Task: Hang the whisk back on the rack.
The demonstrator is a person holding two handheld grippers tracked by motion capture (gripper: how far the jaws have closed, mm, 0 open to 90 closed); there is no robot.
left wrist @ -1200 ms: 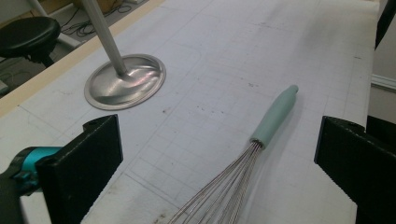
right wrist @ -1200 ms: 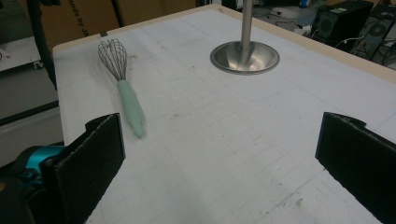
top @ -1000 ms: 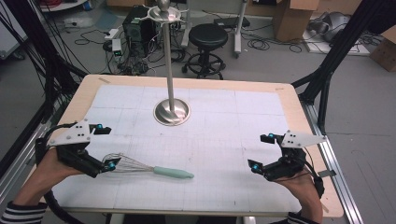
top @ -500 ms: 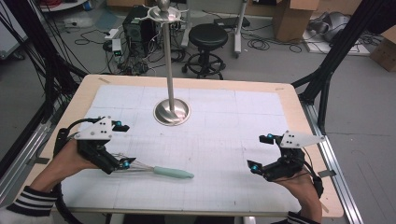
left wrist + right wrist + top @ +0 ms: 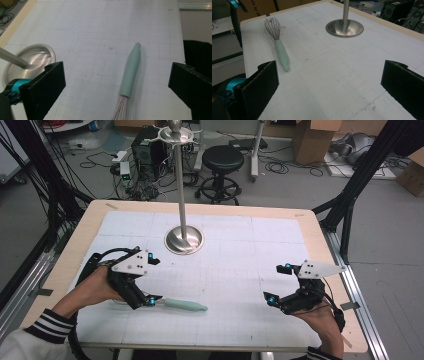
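Light wire whisk with soft green handle [image 5: 130, 72] | grab handle middle (wires bend) | left gripper [image 5: 117, 82] wide open above | right gripper [image 5: 329, 85] wide, far right

Even, bright overhead lighting, soft short shadows on the white worktop [image 5: 240, 270], glare on the polished stand base [image 5: 184, 240], near black jaws soft and unfocused in both gripper views, whisk handle [image 5: 282, 56] slightly blurred, overall grainy, low-resolution detail
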